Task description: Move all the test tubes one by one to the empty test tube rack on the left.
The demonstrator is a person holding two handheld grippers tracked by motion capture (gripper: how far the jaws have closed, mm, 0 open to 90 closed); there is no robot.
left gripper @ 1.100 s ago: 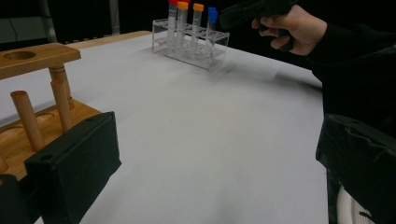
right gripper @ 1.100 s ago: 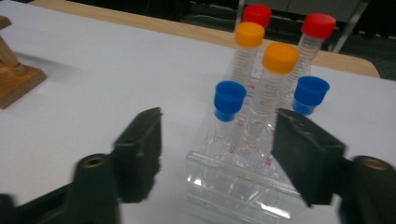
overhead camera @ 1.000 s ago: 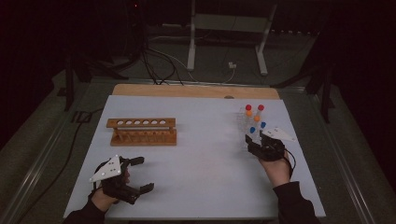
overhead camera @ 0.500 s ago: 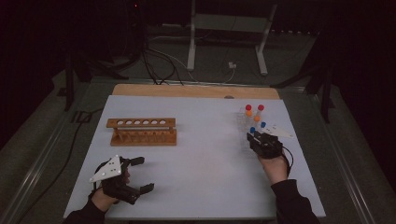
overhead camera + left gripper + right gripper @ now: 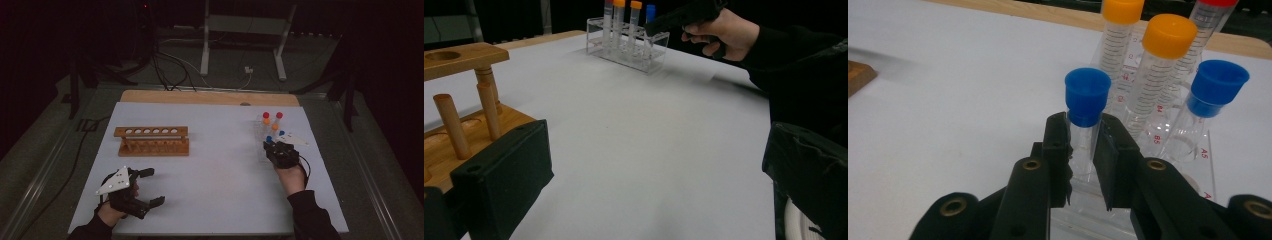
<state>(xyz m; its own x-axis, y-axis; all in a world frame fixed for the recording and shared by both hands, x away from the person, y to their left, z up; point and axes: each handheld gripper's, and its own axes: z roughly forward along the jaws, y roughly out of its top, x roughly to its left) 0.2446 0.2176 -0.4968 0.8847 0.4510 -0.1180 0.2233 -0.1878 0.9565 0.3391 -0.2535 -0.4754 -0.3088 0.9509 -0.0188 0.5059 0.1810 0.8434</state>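
A clear rack (image 5: 261,134) at the right of the white table holds several capped tubes: red, orange and blue. My right gripper (image 5: 1082,150) is shut on the near blue-capped tube (image 5: 1087,95) just below its cap; its jaws have just been closing on that tube, which still stands in the clear rack (image 5: 1200,167). In the high view the right gripper (image 5: 272,145) sits at the rack's near end. My left gripper (image 5: 154,187) rests open near the front left, nothing between its jaws, short of the empty wooden rack (image 5: 152,141).
A second blue-capped tube (image 5: 1215,85), two orange-capped tubes (image 5: 1168,37) and a red-capped one stand behind the held tube. The wooden rack (image 5: 459,115) is close by the left gripper's (image 5: 654,175) left jaw. A wooden strip (image 5: 210,97) borders the far edge.
The right gripper's jaws have closed in around the blue-capped tube at the rack's near end. The left hand and its gripper have stayed put.
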